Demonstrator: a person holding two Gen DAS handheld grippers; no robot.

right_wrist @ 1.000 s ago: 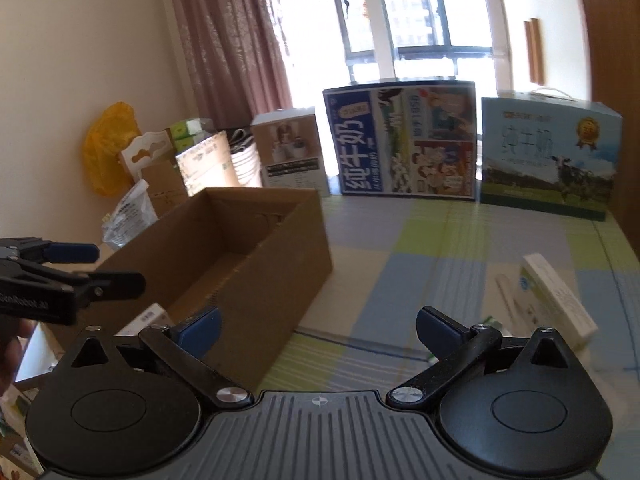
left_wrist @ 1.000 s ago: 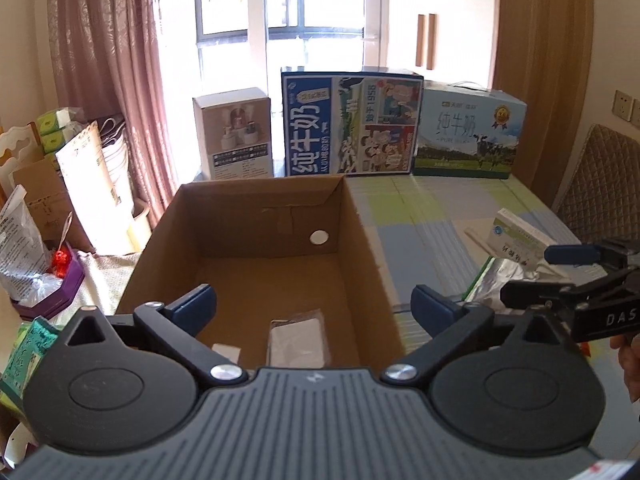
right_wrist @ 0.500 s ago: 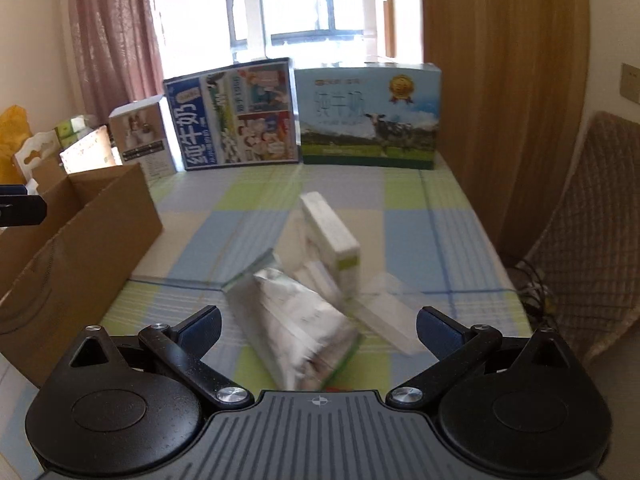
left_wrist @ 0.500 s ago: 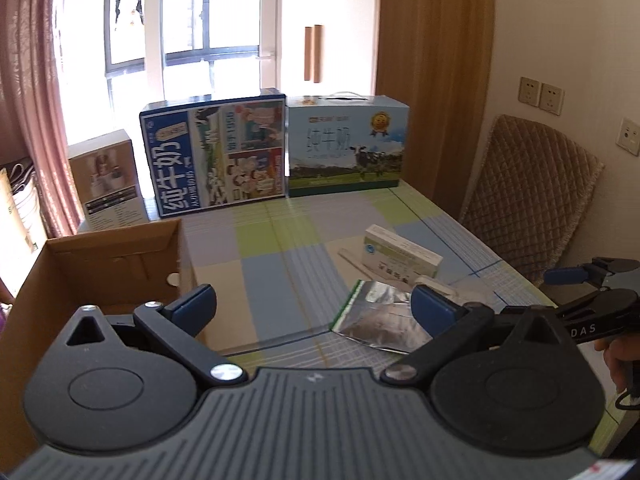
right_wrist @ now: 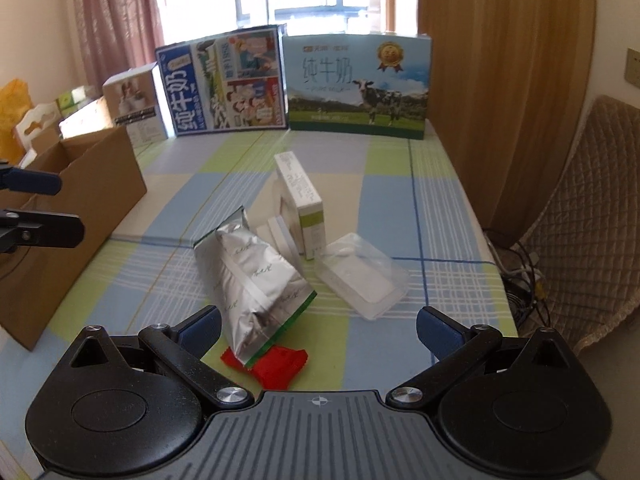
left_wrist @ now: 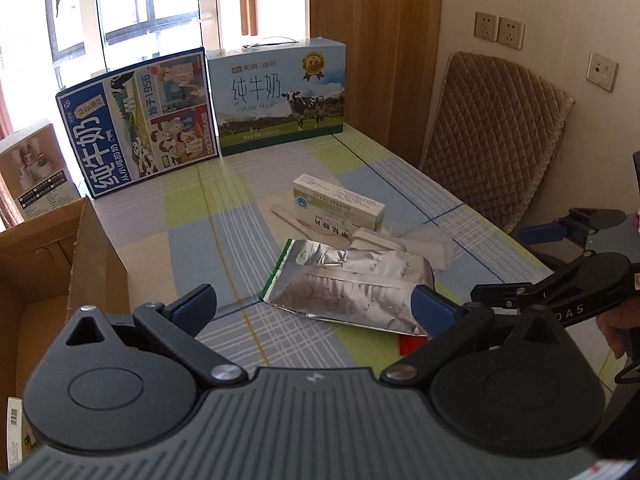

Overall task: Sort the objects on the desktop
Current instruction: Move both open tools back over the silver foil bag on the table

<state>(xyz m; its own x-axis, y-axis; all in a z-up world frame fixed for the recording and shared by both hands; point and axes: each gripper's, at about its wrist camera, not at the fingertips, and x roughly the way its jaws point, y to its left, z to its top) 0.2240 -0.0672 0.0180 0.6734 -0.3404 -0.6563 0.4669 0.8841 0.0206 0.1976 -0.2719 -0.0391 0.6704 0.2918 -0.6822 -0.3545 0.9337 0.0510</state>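
From the left wrist view, one silver foil pouch [left_wrist: 352, 284] lies on the checked tablecloth [left_wrist: 224, 232], with one white medicine box [left_wrist: 338, 208] at its 12 o'clock and one clear plastic pack [left_wrist: 426, 242] at 2 o'clock. Two milk cartons [left_wrist: 280, 96] stand at the far edge. The left gripper [left_wrist: 314, 306] is spread wide and holds nothing, hanging above the pouch's near edge. One brown cardboard box [left_wrist: 80, 256] sits at 9 o'clock, cut off by the frame. A red scrap [left_wrist: 410, 345] peeks from under the pouch, mostly hidden.

From the right wrist view, the same pouch, box and pack sit clustered mid-table. The right gripper [right_wrist: 318, 326] is also released wide, empty, its span around the pouch's near end and the red packet [right_wrist: 276, 364]. The left gripper's fingers [right_wrist: 38, 182] poke in at 9 o'clock.
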